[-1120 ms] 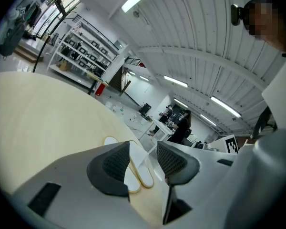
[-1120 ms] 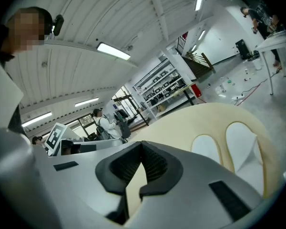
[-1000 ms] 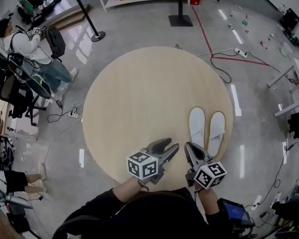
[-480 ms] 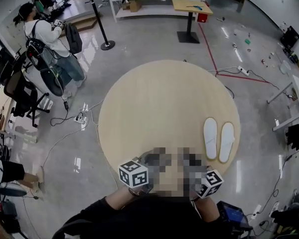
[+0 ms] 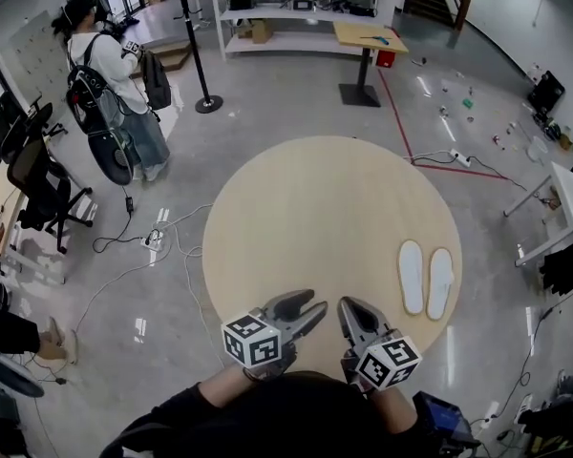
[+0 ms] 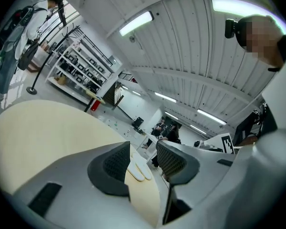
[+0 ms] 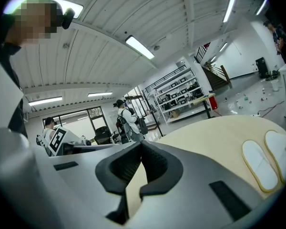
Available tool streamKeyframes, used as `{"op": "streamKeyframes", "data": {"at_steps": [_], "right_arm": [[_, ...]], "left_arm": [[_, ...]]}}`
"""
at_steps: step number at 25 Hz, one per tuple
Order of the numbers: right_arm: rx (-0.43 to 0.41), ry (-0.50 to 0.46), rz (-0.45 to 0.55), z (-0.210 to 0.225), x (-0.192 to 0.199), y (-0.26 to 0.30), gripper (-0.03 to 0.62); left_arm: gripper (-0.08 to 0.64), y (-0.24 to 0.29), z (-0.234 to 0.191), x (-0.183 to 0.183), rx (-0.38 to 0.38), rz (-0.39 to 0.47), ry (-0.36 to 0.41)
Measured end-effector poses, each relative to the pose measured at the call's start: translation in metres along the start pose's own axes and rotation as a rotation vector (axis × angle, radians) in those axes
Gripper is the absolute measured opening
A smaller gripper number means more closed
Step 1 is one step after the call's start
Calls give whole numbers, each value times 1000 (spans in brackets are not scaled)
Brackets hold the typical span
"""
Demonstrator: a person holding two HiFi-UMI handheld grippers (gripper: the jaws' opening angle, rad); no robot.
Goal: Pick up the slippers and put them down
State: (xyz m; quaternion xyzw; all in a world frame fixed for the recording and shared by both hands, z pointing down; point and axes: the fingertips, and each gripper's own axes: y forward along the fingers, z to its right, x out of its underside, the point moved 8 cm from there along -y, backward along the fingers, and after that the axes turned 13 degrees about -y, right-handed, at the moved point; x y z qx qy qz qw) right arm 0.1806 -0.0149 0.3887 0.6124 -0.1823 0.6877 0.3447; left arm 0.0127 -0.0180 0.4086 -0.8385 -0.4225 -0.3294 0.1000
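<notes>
Head view, entry by item.

**Right claw** (image 5: 350, 305): clenched, tips met, nothing between them, as the right gripper view confirms (image 7: 141, 147). Held over the near edge of the desk (image 5: 315, 208), pointing across it.

**Left claw** (image 5: 311, 302): released, jaws apart and empty. In the left gripper view (image 6: 143, 159) only distant desk top and the slippers show through the gap. Held beside the right claw, over the same near edge.

**Slippers** (image 5: 413, 277): one white pair, lying flat and side by side, just apart, close to the desk's right edge and lengthwise roughly along it. They are well apart from both claws. The right gripper view (image 7: 260, 165) shows a thin tan rim around each white face. Whether an upper band is present cannot be told.

- Handling, judged: light, thin and soft. Likely to flop or fold when lifted by one end, and to slide on the smooth desk top if nudged rather than pinched. Not fragile.
- Hold, judged: pinch across the rim at the near end of each, one claw per slipper. Failing that, nip both adjoining edges together. The right claw must open first.

**Desk**: round, pale wood, bare except for the slippers.
</notes>
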Motion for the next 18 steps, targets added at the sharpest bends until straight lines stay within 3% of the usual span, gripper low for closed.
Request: {"op": "streamKeyframes", "data": {"at_steps": [10,18], "right_arm": [[1,0,-50,-44,19,21,15],[18,54,-133,-70,58,48,14]], "left_arm": [[190,-50,-18,9,11,15,-48],[190,-81,-62,28,-12,-16,-161]]}}
